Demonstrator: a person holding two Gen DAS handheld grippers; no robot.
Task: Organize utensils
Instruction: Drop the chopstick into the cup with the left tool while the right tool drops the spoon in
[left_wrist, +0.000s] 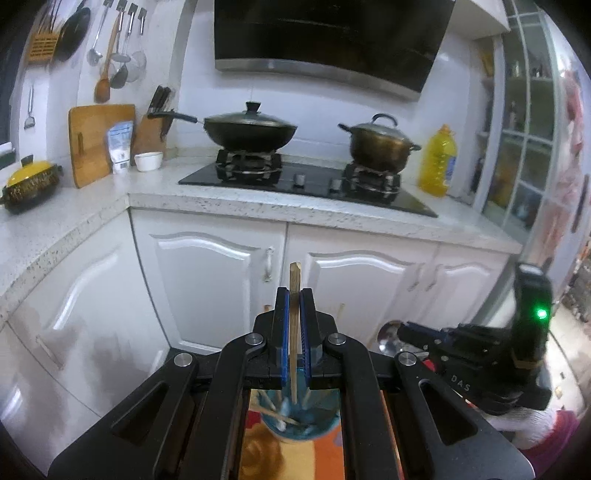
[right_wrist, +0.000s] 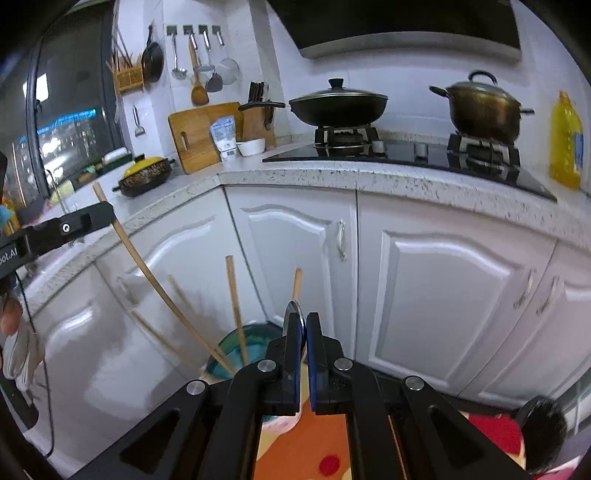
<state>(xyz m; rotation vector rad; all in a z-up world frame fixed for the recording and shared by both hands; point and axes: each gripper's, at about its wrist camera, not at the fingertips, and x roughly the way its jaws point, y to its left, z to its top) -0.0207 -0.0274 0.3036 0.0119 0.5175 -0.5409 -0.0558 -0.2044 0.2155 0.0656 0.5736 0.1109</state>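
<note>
My left gripper (left_wrist: 294, 295) is shut on a wooden chopstick (left_wrist: 294, 280) and holds it upright above a blue-green glass cup (left_wrist: 299, 424) with several chopsticks in it. My right gripper (right_wrist: 301, 319) is shut on a metal spoon (right_wrist: 294, 314), whose round end sticks up between the pads. The cup (right_wrist: 236, 347) sits just left of the right gripper, with several chopsticks (right_wrist: 236, 310) leaning out. The left gripper (right_wrist: 59, 229) shows at the left edge with its chopstick (right_wrist: 147, 269). The right gripper (left_wrist: 480, 343) with the spoon bowl (left_wrist: 388, 338) shows at the right.
The cup stands on an orange and red patterned surface (right_wrist: 295, 443). White cabinets (left_wrist: 207, 273) and a speckled counter (left_wrist: 258, 195) lie ahead, with a wok (left_wrist: 251, 129), a pot (left_wrist: 376, 144) and an oil bottle (left_wrist: 437, 162). Utensils hang on the wall (left_wrist: 118, 48).
</note>
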